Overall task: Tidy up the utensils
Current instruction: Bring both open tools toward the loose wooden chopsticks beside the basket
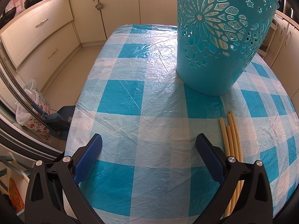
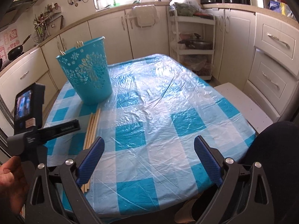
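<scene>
I see the tabletop covered by a crinkled, glossy plastic cloth in turquoise, pale blue and white checks. A teal basket with flower-shaped cut-outs stands upright on it toward the far left side, holding several pale sticks. Just in front of the basket I see a small bundle of pale yellow chopsticks lying flat and side by side on the cloth, their far tips close to the basket's base and their near ends reaching toward my edge of the tabletop.
</scene>
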